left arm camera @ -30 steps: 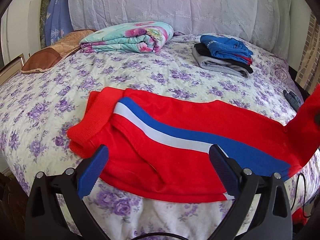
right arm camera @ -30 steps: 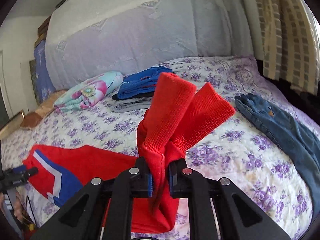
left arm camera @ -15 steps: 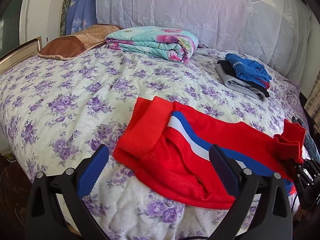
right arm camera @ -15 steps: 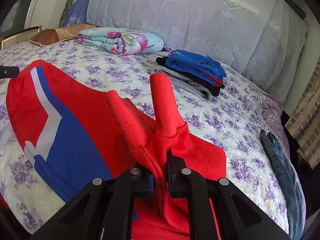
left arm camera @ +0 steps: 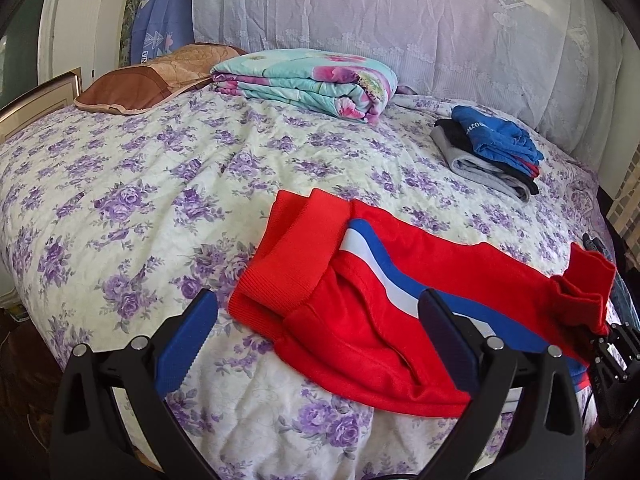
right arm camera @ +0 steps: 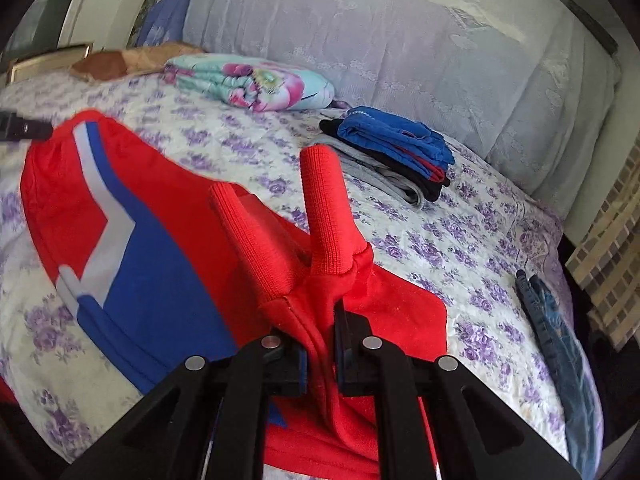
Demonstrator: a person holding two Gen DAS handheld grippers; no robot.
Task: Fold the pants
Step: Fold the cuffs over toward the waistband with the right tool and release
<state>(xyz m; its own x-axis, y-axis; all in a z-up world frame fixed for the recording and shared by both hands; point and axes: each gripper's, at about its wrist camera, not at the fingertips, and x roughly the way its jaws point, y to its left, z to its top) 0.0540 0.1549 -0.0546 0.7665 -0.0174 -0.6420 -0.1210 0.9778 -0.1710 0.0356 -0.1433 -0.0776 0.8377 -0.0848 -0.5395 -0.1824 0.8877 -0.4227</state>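
Flowered bed (left arm camera: 120, 184) is carrying the red pants (left arm camera: 360, 320), lying beside the folded clothes (left arm camera: 488, 152). Right tongs (right arm camera: 320, 354) are pinching both cuffs; left tongs (left arm camera: 316, 336) are hanging spread. Carrying the cuffs level toward the waistband should keep the fold square.

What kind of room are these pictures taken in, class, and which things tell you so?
Most likely a bedroom in a home. A bed with a purple-flowered cover fills the view, a pillow and a folded blanket lie at its head, and folded clothes are stacked on it.
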